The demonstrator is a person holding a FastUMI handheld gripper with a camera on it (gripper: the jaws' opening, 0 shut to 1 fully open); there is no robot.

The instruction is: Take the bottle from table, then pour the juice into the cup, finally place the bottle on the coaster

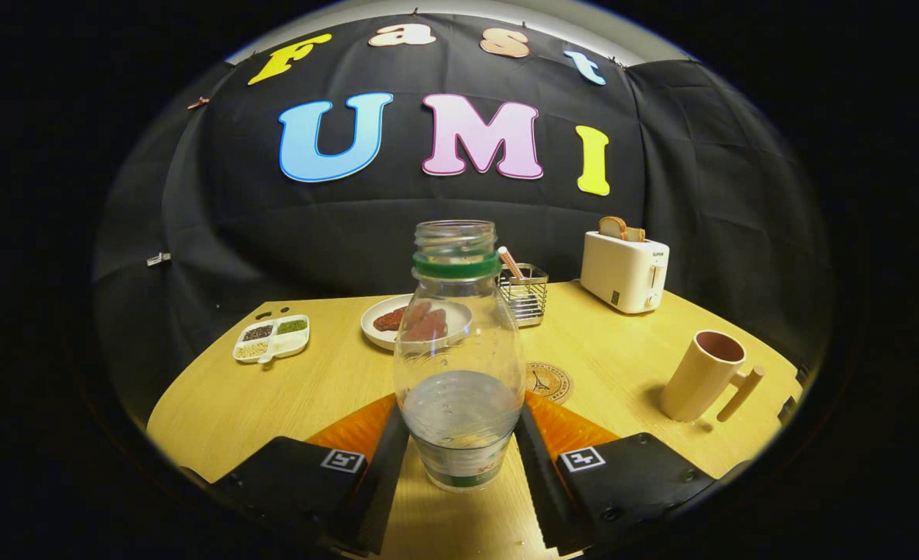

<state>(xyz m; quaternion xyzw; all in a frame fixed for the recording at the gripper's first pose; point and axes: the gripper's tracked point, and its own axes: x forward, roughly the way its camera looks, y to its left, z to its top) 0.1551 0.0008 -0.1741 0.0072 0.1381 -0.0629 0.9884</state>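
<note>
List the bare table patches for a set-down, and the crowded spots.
Free: the wood between divided snack tray and gripper, and between coaster and mug. Crowded: the back row of plate, wire caddy, toaster. The fingers flank the bottle.

I see the bottle (459, 358) standing upright on the table (272, 404), cap off, some clear liquid in its lower part. It sits between my gripper (459, 455) fingers; both fingers look pressed against its lower sides. Coaster (549, 382) lies just behind the bottle, partly hidden by it. Cup (702, 375) with a side handle stands near the table's right edge, tilted in this lens. Toaster (625, 271) with bread sits at the far right corner. Wire basket (524, 293) and plate (415, 321) of reddish food sit near the far edge. Divided tray (271, 338) sits toward the far left edge.
</note>
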